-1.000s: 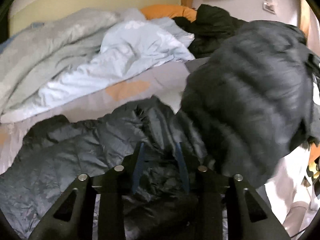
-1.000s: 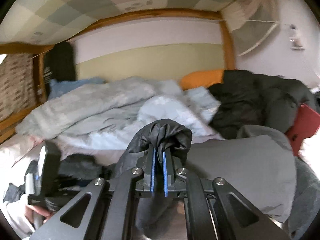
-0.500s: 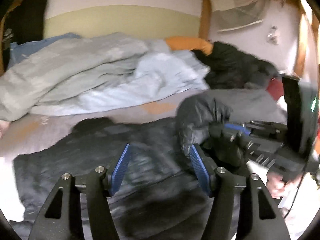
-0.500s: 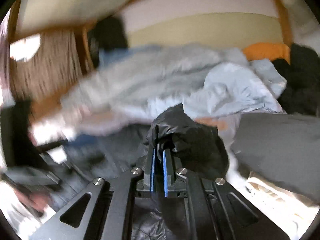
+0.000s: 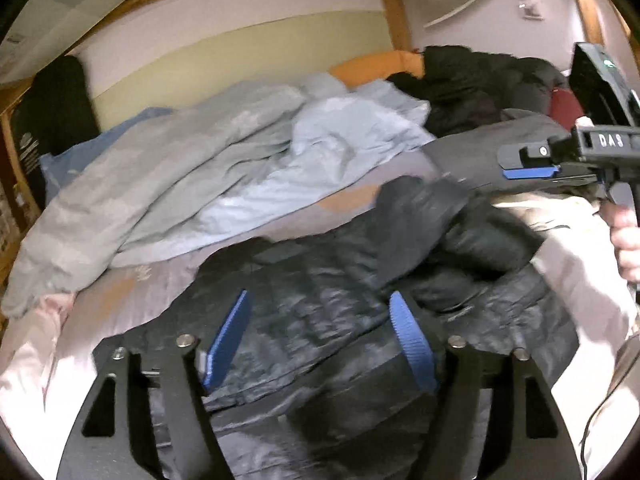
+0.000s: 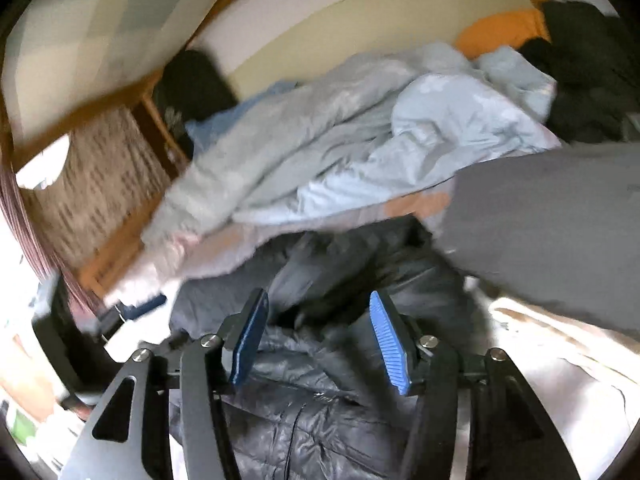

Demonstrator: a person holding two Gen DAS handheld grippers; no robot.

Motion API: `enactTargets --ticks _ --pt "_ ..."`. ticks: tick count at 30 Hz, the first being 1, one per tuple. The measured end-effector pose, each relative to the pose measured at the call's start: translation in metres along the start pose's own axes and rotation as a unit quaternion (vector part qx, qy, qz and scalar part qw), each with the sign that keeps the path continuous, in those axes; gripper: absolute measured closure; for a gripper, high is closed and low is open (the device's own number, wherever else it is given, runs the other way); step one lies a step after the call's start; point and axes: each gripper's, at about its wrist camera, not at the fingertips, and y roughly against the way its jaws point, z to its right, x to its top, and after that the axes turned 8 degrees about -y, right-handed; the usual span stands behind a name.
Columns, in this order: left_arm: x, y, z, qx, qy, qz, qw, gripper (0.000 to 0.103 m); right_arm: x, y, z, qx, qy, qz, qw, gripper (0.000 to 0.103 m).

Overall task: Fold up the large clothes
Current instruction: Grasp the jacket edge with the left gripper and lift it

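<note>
Above the dark puffer jacket [image 5: 360, 300] on the bed, the left gripper [image 5: 320, 332] and right gripper [image 6: 320, 336] were both opening, jaws apart, gripping nothing.

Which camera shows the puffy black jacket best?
The left wrist view: the black jacket is sharper there and lies spread across the bed, sleeve folded over on top. The right wrist view shows the black jacket closer, below the opening jaws, but its far part is blurred and cut off.
</note>
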Motion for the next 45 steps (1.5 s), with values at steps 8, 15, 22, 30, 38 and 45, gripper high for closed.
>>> enactTargets --ticks 8,15,22,30,38,45 --pt "0.035 -0.025 0.070 -0.072 -0.053 0.006 0.9960 0.028 0.017 0.024 0.042 -0.179 -0.045 0.061 0.981 0.046" --pt "0.067 -0.058 0.121 -0.155 -0.043 -0.017 0.9869 0.024 0.021 0.027 0.056 -0.211 -0.053 0.072 0.973 0.046" --pt "0.064 -0.106 0.147 -0.111 -0.073 -0.057 0.9895 0.023 0.020 0.027 0.062 -0.182 -0.060 0.071 0.979 0.046" --pt "0.054 -0.088 0.065 0.000 -0.027 -0.035 0.9990 0.088 0.016 0.014 0.051 -0.198 -0.026 0.065 0.978 0.046" --pt "0.019 -0.056 -0.063 0.113 0.100 -0.039 0.9878 0.086 0.012 -0.002 0.040 -0.206 -0.005 0.046 0.977 0.046" --pt "-0.045 -0.048 -0.121 0.168 0.159 -0.087 0.9689 0.073 0.003 -0.015 0.027 -0.226 0.042 0.030 0.973 0.046"
